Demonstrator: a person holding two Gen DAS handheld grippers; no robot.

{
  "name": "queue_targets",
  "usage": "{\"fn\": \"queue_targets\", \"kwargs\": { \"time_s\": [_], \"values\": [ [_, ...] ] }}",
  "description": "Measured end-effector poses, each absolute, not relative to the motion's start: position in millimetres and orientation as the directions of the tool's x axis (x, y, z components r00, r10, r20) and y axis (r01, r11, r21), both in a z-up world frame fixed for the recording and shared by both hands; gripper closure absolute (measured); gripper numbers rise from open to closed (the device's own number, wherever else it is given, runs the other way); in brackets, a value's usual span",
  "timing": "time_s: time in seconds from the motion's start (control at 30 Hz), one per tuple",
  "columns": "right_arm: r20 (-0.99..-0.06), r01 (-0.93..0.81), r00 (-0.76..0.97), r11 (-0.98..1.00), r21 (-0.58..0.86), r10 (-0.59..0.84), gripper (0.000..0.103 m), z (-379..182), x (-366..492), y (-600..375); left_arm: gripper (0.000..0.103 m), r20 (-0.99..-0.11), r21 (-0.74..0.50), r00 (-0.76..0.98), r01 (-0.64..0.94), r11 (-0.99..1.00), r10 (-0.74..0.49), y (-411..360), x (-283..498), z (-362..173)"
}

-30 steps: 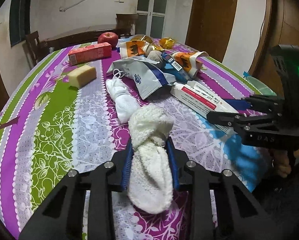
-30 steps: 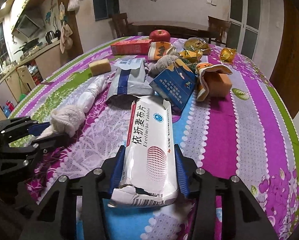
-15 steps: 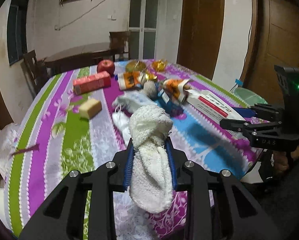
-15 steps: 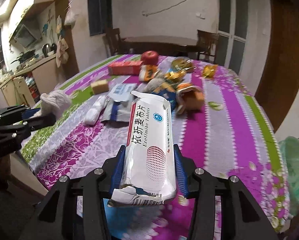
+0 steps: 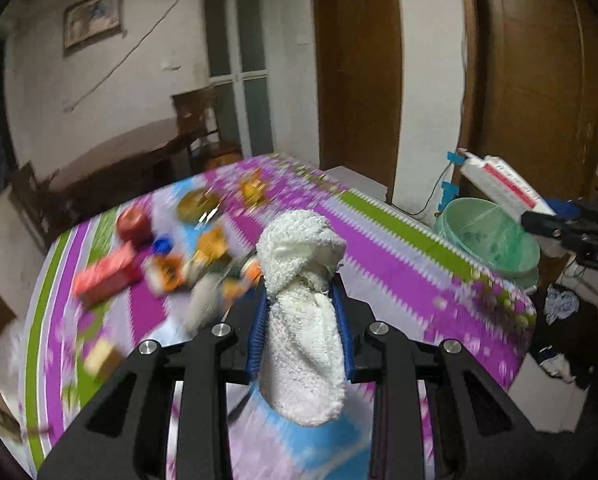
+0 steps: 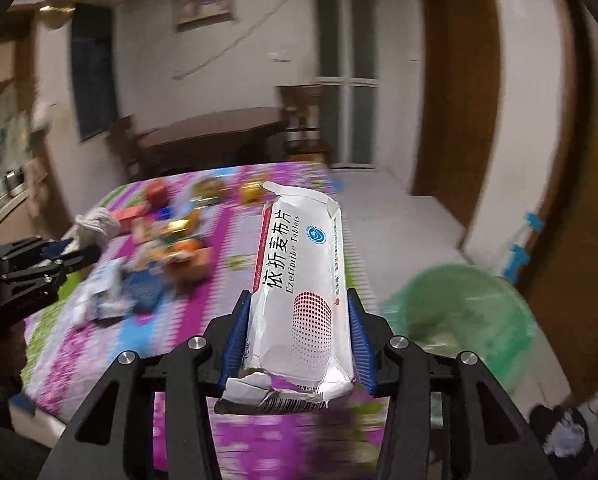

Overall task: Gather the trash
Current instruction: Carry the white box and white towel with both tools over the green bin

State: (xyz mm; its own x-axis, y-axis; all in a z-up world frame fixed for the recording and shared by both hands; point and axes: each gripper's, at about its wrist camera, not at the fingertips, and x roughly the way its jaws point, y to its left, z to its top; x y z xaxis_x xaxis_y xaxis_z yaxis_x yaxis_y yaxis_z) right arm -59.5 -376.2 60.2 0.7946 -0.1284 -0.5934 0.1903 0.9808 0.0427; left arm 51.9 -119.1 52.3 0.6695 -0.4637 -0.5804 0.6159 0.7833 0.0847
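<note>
Beside the patterned table (image 5: 399,236), a green bin (image 5: 487,236) stands on the floor, to the right of both grippers. The right gripper (image 6: 297,332), clamped on a white tablet box (image 6: 299,280), is nearer it. The left gripper (image 5: 301,320) pinches a white cloth wad (image 5: 303,320).

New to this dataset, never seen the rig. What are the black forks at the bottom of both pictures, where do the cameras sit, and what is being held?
There is no robot arm. A person holds a hand-held gripper in each hand, and a fisheye camera on each one looks forward along its two jaws, so the black forks are the gripper itself.

In the left wrist view the left gripper is shut on a white towel bundle. In the right wrist view the right gripper is shut on a torn, flattened tablet box. Each gripper also shows at the edge of the other's picture.

Behind them is a table with a purple and green striped cloth, carrying a red apple, a red carton and blurred wrappers. A green bin stands beside the table, a likely place for the trash.
</note>
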Motion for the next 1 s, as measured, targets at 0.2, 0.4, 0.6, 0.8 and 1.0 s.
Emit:
{"fn": "queue_targets", "kwargs": {
  "time_s": [0.2, 0.4, 0.6, 0.8, 1.0],
  "values": [
    [-0.613, 0.342, 0.750, 0.939, 0.039, -0.248, 0.055, 71, -76, -467, 0.075, -0.587, 0.141, 0.656, 0.661, 0.737, -0.475, -210, 70, 63],
    [-0.629, 0.432, 0.712, 0.901, 0.043, -0.312, 0.055, 83, -79, -541, 0.075, -0.595, 0.190, 0.651, 0.685, 0.703, -0.472, -273, 81, 66],
    [-0.670, 0.505, 0.660, 0.861, 0.062, -0.339, 0.055, 82, -71, -599, 0.075, -0.597, 0.244, 0.642, 0.717, 0.653, -0.481, -337, 84, 68],
    [-0.719, 0.560, 0.604, 0.825, 0.076, -0.344, 0.055, 74, -72, -647, 0.075, -0.602, 0.284, 0.631, 0.742, 0.608, -0.489, -385, 79, 61],
    [-0.757, 0.585, 0.560, 0.808, 0.074, -0.337, 0.055, 57, -62, -670, 0.075, -0.622, 0.285, 0.596, 0.776, 0.563, -0.507, -423, 77, 52]
  ]
}}
